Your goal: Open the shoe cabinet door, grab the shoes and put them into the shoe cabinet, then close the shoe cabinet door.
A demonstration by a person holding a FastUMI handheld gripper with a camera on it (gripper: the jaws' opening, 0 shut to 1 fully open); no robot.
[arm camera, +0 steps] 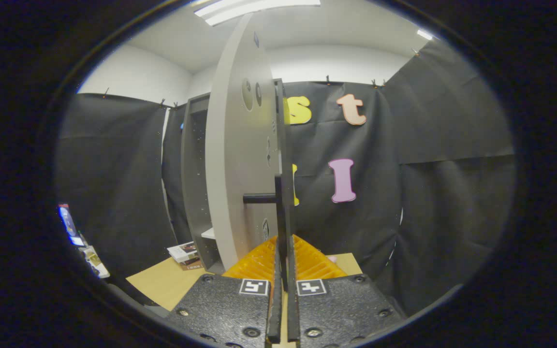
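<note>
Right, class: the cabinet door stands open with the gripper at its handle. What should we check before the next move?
1. Gripper jaws closed on the door handle: ok.
2. Shoe cabinet door swung open: ok.
3. Cabinet interior has room for shoes: cannot tell, mostly hidden.
4. Where the shoes lie: cannot tell.
5. Books by the cabinet's foot lie apart from the door: ok.
</note>
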